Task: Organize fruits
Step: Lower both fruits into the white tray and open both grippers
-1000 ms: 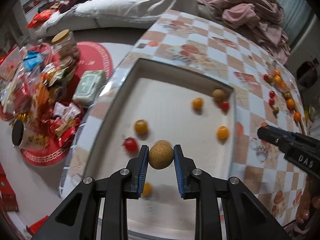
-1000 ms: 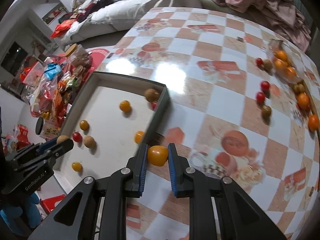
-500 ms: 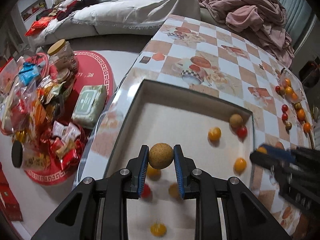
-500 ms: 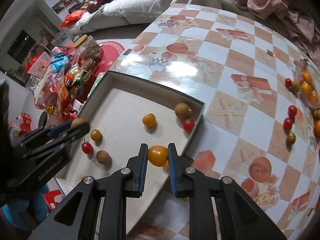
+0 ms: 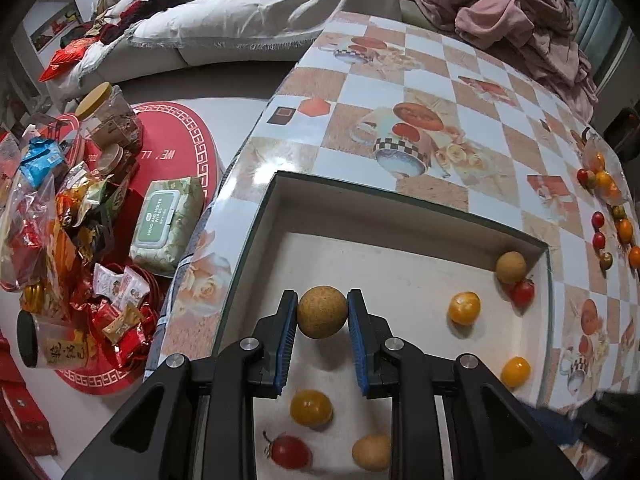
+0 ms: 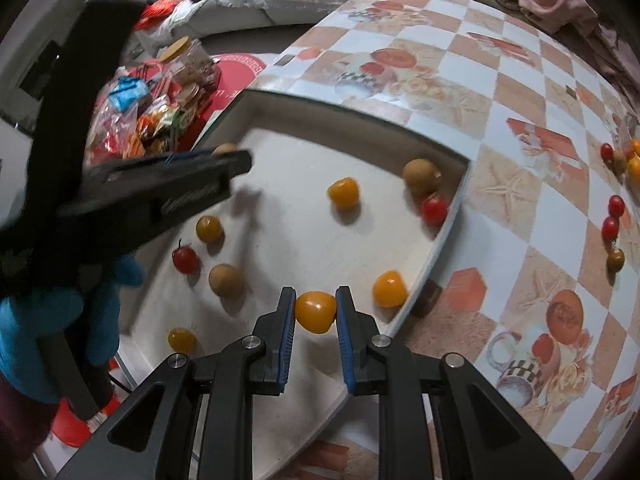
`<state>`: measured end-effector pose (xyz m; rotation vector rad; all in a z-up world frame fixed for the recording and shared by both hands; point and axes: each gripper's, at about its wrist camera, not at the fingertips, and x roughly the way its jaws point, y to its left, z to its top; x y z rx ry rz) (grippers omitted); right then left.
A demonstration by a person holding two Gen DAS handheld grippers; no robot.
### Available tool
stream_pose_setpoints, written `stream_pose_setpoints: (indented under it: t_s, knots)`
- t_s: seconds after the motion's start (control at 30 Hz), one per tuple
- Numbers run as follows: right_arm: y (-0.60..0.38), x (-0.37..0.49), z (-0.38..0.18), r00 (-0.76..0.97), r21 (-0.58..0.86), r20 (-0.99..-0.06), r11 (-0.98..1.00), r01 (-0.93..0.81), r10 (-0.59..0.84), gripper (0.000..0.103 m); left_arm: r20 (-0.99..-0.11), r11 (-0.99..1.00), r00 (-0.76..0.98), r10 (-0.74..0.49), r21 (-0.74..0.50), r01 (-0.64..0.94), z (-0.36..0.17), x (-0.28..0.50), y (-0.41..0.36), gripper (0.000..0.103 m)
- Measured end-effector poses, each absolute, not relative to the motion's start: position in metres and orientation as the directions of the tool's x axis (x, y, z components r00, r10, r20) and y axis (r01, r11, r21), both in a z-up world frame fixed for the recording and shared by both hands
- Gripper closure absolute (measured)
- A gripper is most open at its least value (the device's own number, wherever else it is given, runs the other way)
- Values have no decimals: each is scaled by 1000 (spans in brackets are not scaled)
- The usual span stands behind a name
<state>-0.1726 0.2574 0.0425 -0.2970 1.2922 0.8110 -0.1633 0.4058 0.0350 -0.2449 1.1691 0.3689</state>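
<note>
Glossy checkered tablecloth (image 5: 472, 92), matt white tray (image 5: 384, 264), rough-skinned brown fruit (image 5: 322, 312).

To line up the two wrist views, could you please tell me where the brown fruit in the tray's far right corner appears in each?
Left wrist: brown fruit, right of centre.
Right wrist: upper centre-right.
Shared landmark: red tomato touching it.

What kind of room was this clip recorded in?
Most likely a lived-in home living room: a sofa under a light cover, a heap of pink laundry, a table with a patterned oilcloth, and packaged snacks on a red floor mat.
</note>
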Motion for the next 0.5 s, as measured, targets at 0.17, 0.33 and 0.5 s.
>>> stream_pose_setpoints:
  t_s: [0.17, 0.33, 0.5]
  knots:
    - [263, -183, 34, 53, 221, -934, 689, -690, 353, 81, -932, 919, 326, 156, 16, -394, 26, -158, 405, 76]
    - [268, -196, 27, 65, 189, -940, 673, -715, 334, 81, -934, 922, 318, 165, 31, -385, 21, -156, 404, 76]
    - [275, -202, 17, 73, 161, -947, 661, -733, 312, 81, -933, 930, 317, 172, 47, -364, 20, -154, 402, 76]
